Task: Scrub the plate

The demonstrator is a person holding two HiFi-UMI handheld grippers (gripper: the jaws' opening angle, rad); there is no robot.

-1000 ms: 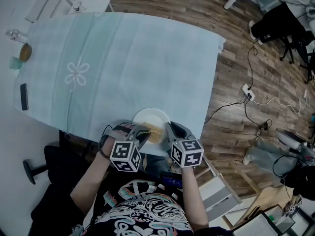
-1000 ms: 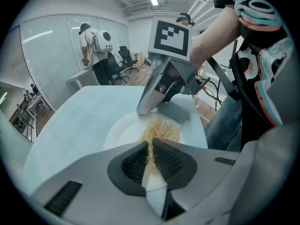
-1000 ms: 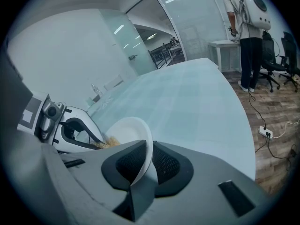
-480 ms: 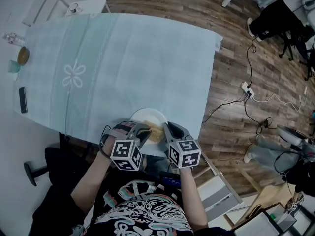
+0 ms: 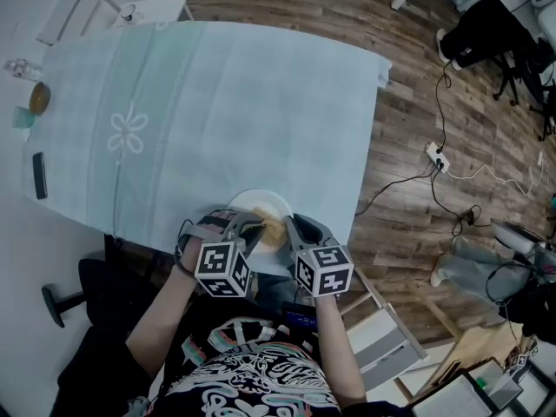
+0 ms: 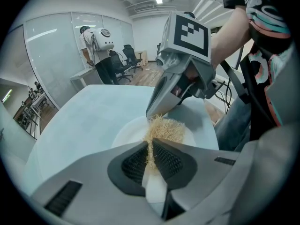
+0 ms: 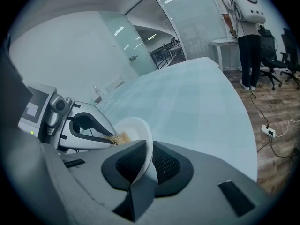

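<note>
- Right at the near edge of the cloth-covered bench, both tongs meet over a white plate.
- The right tongs are clamped on the plate's rim, one pad pressed against each face.
- Seen from the right gripper view, the plate rises tilted out of that grip, its upper face turned toward the left tongs. Whether its far edge rests on the cloth I cannot tell.
- The left tongs are closed almost together on a straw-coloured scrubber, with thin strands caught between the pads.
- The scrubber's loose tuft lies against the plate's face near its middle, just beside the tip of the right tongs.
- A pale flower is worked into the cloth, well apart from the plate.
- Beside the cloth's left edge lie a dark phone and a cup, both far from the tongs.
- On the wooden floor to the right lies a power strip with cables trailing from it.
- A person stands at a desk in the background.
</note>
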